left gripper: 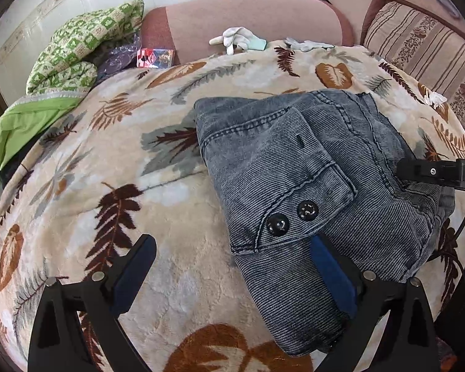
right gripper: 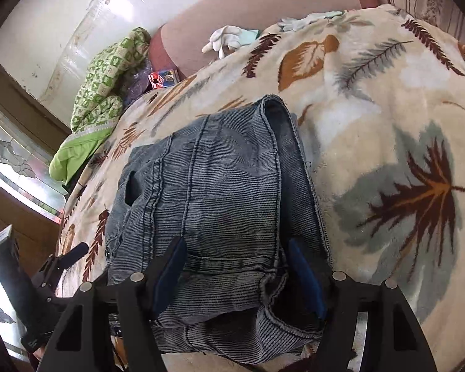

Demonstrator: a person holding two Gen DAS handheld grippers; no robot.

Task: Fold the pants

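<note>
Both tools spread wide: L tool (left gripper: 232,271), R tool (right gripper: 235,268) astride folded pants (left gripper: 310,167), maybe touching.

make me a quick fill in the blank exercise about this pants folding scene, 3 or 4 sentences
1. The folded pants lie on a blanket printed with ____.
2. Near the left gripper, the waistband shows ____ dark buttons.
3. The right gripper has its fingers spread on either side of the ____.
4. Beside the blanket's far edge sits a quilt patterned in ____ and white.

Missing words: leaves; two; pants; green
</note>
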